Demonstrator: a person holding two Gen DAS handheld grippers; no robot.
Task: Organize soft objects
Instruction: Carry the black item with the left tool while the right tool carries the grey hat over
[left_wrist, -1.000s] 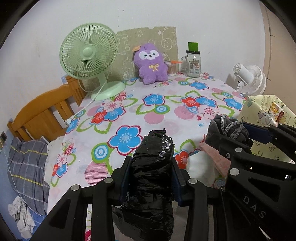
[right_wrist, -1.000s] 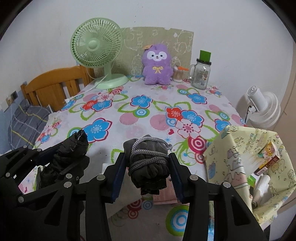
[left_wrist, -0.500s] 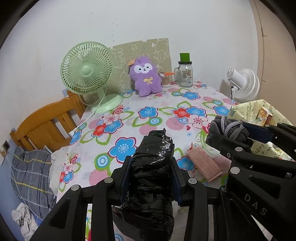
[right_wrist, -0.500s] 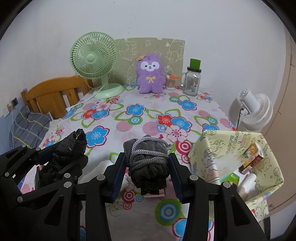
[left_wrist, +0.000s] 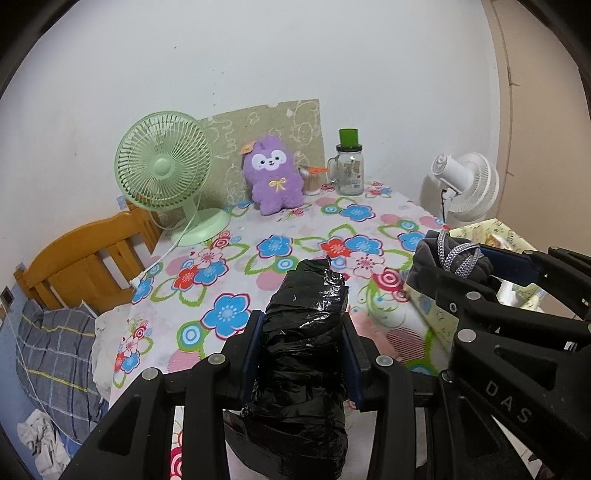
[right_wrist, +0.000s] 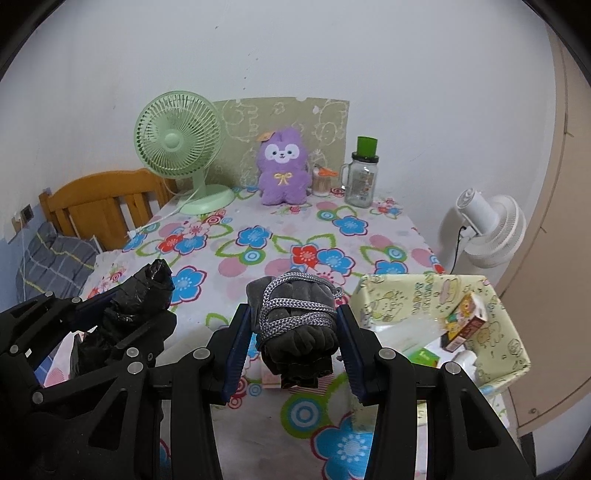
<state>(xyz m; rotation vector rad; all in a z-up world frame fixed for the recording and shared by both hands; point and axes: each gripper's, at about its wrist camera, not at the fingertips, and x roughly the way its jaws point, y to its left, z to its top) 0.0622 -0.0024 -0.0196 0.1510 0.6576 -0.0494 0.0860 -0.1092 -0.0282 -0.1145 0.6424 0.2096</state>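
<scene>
Black plastic-wrapped bundle (left_wrist: 303, 339) sits clamped in the left hand-held gripper (left_wrist: 301, 354), while the right hand-held gripper (right_wrist: 291, 343) grips a grey cord-tied bundle (right_wrist: 295, 325) above the table (right_wrist: 258, 251).

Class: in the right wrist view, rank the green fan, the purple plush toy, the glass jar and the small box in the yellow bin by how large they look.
1. green fan
2. purple plush toy
3. glass jar; the small box looks similar but sits nearer the camera, so no ranking between them.
</scene>
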